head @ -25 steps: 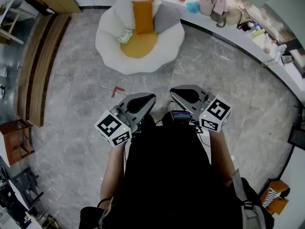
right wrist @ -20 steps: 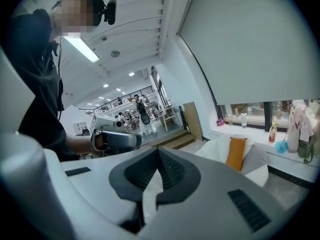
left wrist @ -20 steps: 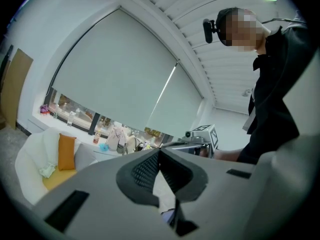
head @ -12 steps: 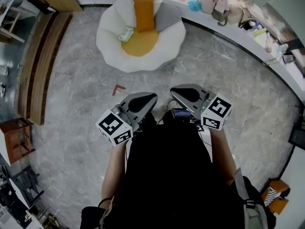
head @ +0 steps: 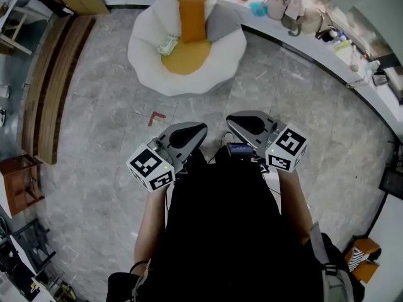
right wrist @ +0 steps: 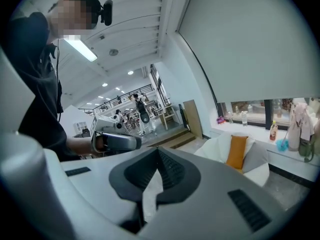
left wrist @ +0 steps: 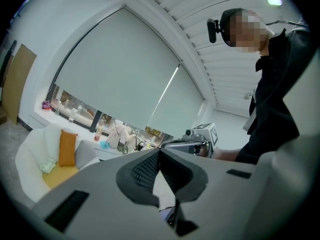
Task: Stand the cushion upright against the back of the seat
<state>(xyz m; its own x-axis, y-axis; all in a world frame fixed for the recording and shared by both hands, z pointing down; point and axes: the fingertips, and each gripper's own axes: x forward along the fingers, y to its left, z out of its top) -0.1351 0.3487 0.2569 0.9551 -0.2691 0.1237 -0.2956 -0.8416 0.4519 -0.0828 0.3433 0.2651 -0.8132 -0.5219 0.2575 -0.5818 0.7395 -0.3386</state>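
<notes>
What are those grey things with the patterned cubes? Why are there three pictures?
A person holds a grabbing tool in each hand: the left tool and the right tool. The cubes belong to them. One picture comes from a camera on the person's head, looking down. The other two come from cameras riding on the tools. Both tools are shut and empty. On the grey floor ahead stands a white chair, with an orange cushion upright against its back and a grey cushion beside it.

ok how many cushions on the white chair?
3: orange cushion upright at the back, grey cushion leaning just right of it, yellow seat pad lying flat. None looks hidden.
</notes>
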